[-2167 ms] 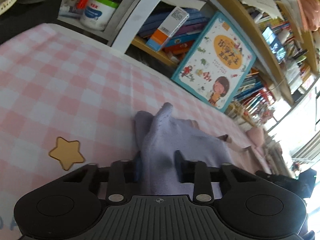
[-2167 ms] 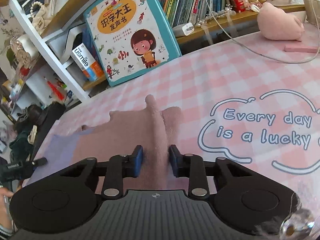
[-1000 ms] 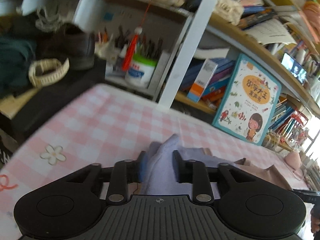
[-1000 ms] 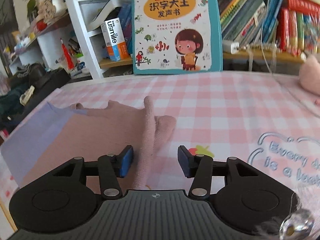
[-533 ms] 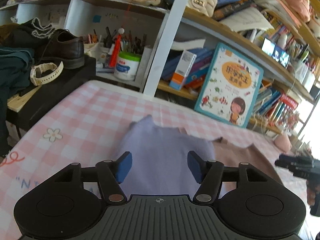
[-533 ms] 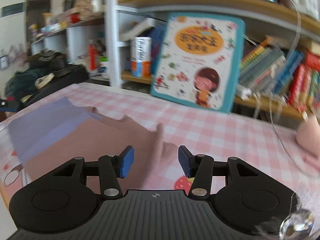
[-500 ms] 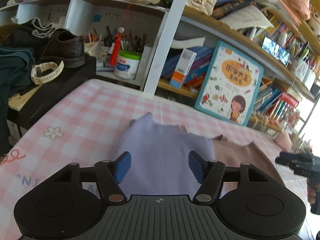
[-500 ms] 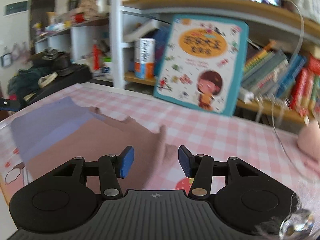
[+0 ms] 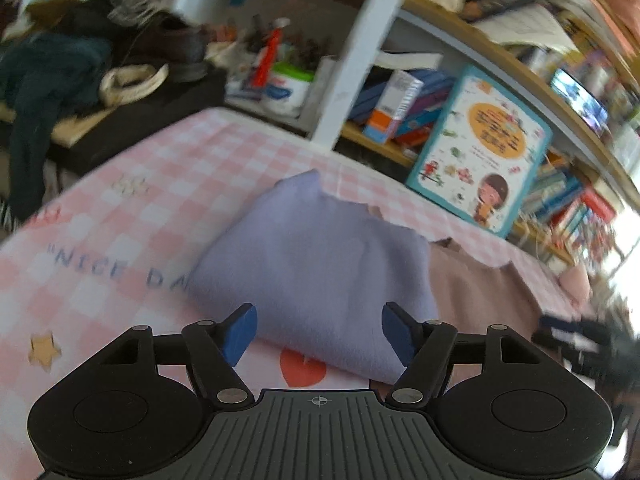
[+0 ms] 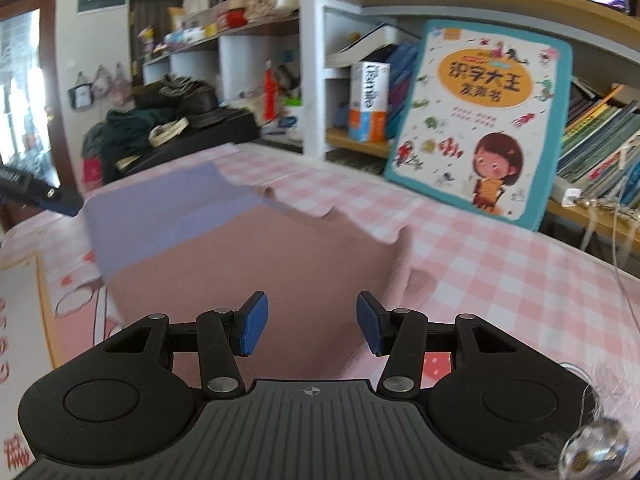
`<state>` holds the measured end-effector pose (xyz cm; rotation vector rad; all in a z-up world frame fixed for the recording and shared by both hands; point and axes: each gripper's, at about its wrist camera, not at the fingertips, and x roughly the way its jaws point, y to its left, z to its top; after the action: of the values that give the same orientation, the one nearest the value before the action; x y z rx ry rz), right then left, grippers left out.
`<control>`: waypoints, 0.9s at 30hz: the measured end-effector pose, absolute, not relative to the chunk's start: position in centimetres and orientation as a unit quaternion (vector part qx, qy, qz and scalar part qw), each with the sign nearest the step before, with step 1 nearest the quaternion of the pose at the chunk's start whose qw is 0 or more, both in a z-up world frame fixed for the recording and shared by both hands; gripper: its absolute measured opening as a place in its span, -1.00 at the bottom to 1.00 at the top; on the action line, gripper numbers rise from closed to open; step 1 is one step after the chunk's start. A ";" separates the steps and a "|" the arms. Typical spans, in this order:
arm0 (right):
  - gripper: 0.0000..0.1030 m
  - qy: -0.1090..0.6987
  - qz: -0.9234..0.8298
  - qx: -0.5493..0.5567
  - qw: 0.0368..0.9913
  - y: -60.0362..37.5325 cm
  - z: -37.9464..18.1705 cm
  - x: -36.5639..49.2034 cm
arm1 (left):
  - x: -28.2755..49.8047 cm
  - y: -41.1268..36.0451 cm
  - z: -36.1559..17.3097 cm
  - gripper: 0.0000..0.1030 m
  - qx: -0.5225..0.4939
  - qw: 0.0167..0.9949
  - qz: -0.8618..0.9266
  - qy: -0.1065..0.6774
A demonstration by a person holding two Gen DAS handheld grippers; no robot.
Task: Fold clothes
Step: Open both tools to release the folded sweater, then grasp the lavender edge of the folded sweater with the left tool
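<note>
Your left gripper [image 9: 319, 334] has just opened, releasing the lilac-and-brown garment [image 9: 320, 264]; right gripper [image 10: 308, 326] open, empty: fold laid.

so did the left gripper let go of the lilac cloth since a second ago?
Yes. The left gripper has just been opening; its pads now stand clear either side of the lilac cloth, which lies flat on the checked tablecloth instead of bunched upright.

Pretty cluttered room tbh. The table [image 10: 500, 248] wears a pink-and-white checked cloth, and right behind it a white-and-wood bookshelf [image 10: 316, 60] is stuffed with books. A big teal kids' book [image 10: 480, 120] leans against it. Dark wooden door frame [image 10: 60, 92] on the left, daylight coming in.
</note>
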<state>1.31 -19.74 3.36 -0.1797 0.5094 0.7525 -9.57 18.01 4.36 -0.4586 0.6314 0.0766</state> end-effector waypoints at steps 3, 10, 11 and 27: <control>-0.10 0.251 0.369 -0.093 0.890 -20.1 2.9 0.9 | -9.9 18.9 3.8 0.36 -0.279 0.911 0.055 0.299; -0.09 0.268 0.381 -0.070 0.882 -21.7 2.3 0.5 | -10.1 20.9 2.1 0.33 -0.391 0.871 0.092 0.283; -0.09 0.272 0.382 -0.066 0.881 -21.9 2.3 0.5 | -10.0 21.0 1.8 0.32 -0.403 0.866 0.095 0.282; -0.03 0.301 0.382 -0.026 0.873 -22.7 1.1 1.3 | -9.6 22.0 -1.0 -0.01 -0.511 0.819 0.132 0.227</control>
<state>1.30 -22.68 1.07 -0.0543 0.6290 0.7987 -9.56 22.00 -1.03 -1.0881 0.4834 0.2810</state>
